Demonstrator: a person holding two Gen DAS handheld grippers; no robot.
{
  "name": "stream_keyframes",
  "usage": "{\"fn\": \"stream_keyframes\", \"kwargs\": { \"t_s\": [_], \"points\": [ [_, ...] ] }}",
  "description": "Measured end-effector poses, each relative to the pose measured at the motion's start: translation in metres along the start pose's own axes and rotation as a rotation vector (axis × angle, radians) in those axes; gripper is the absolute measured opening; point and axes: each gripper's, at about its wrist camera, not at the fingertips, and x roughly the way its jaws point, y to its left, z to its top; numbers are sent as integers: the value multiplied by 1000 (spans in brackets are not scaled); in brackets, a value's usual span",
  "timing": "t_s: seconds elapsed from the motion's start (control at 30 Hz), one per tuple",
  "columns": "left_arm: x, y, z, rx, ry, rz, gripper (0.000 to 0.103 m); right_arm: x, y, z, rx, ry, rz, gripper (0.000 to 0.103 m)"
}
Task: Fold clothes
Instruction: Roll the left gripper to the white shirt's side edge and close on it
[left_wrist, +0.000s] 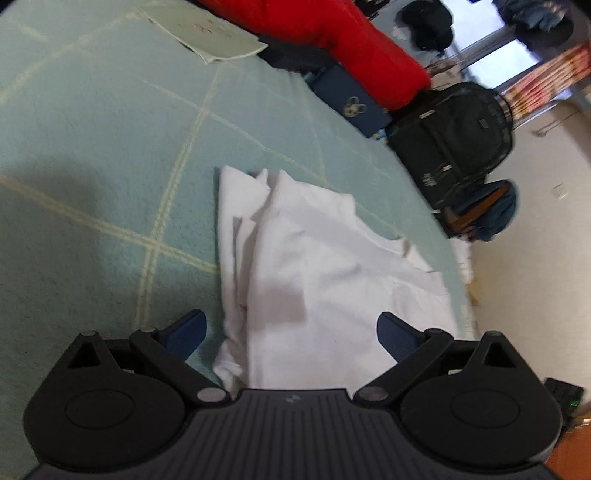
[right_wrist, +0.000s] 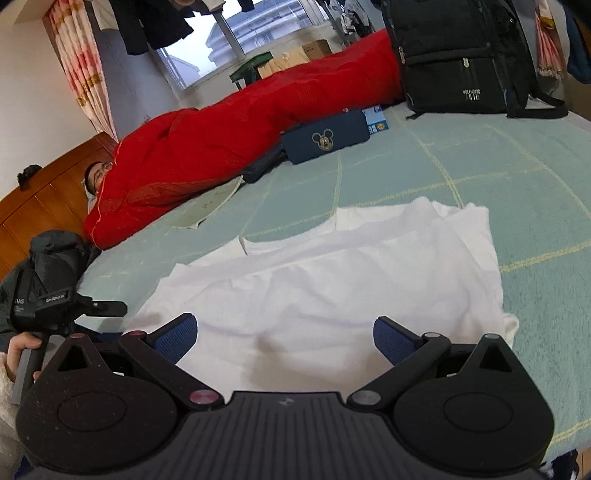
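Left gripper (left_wrist: 291, 330): fingers spread apart, holding nothing, poised over the near end of the shirt.
Right gripper (right_wrist: 284, 334): fingers spread apart, empty, above the shirt's near edge.
White shirt (right_wrist: 332, 288): partly folded, lying flat on the green checked blanket (right_wrist: 535, 177), towards its near edge.
Far edge: red quilt (right_wrist: 229, 140), black backpack (right_wrist: 454, 55).
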Motion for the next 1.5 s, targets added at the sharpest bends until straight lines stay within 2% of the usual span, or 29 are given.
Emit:
{"fn": "stream_keyframes", "kwargs": {
  "t_s": [0.1, 0.33, 0.43, 0.73, 0.93, 1.03, 1.3, 1.4, 1.5],
  "points": [
    [8, 3, 8, -23, 18, -63, 98, 5, 4, -2, -6, 17, -9, 103],
    [36, 6, 29, -37, 15, -125, 98, 9, 9, -1, -16, 25, -23, 103],
    [37, 5, 29, -29, 22, -134, 98, 8, 12, -1, -16, 24, -24, 103],
    [17, 2, 2, -1, 125, -164, 98, 6, 16, -5, -26, 39, 4, 103],
    [39, 2, 19, -19, 131, -187, 98, 4, 16, -5, -15, 31, 8, 103],
    [52, -6, 26, 6, 130, -184, 98, 6, 19, -5, -5, 34, 25, 103],
    [34, -1, 11, 63, 184, -207, 96, 12, 29, -10, -44, 68, 63, 103],
    [44, 4, 21, 29, 188, -217, 94, 16, 29, -11, -33, 77, 59, 103],
    [59, 0, 31, 78, 169, -228, 94, 17, 28, -13, -20, 75, 53, 103]
  ]
}}
